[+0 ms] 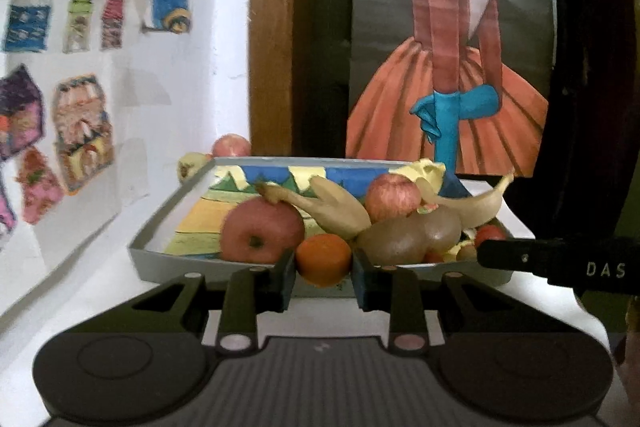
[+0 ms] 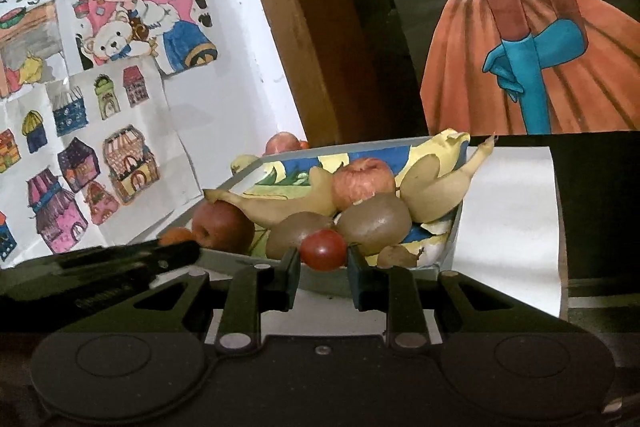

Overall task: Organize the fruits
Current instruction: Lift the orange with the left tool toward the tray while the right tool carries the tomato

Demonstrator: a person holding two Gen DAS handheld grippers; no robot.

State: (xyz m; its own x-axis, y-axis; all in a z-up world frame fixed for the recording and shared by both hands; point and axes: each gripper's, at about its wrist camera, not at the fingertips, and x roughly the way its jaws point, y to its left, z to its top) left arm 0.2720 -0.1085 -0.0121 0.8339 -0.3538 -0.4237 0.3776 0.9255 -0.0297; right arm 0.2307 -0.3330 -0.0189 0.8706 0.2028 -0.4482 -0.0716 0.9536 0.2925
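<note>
A shallow grey tray (image 1: 172,259) with a painted lining holds red apples (image 1: 260,233), bananas (image 1: 340,211) and brown kiwis (image 1: 404,239). My left gripper (image 1: 324,269) is shut on an orange (image 1: 323,257) at the tray's near rim. In the right wrist view, my right gripper (image 2: 323,261) is shut on a small red tomato (image 2: 323,249) just over the tray's near wall (image 2: 450,247), in front of the kiwis (image 2: 374,223). Each gripper shows in the other's view: the right one (image 1: 560,259), the left one (image 2: 120,259) with the orange (image 2: 176,235).
Behind the tray's far left corner lie another apple (image 1: 231,145) and a pale fruit (image 1: 191,165). The tray stands on a white surface (image 2: 508,219). Drawings hang on the white wall at left (image 1: 80,131); a wooden post (image 1: 272,27) and a painted dark panel (image 1: 448,39) rise behind.
</note>
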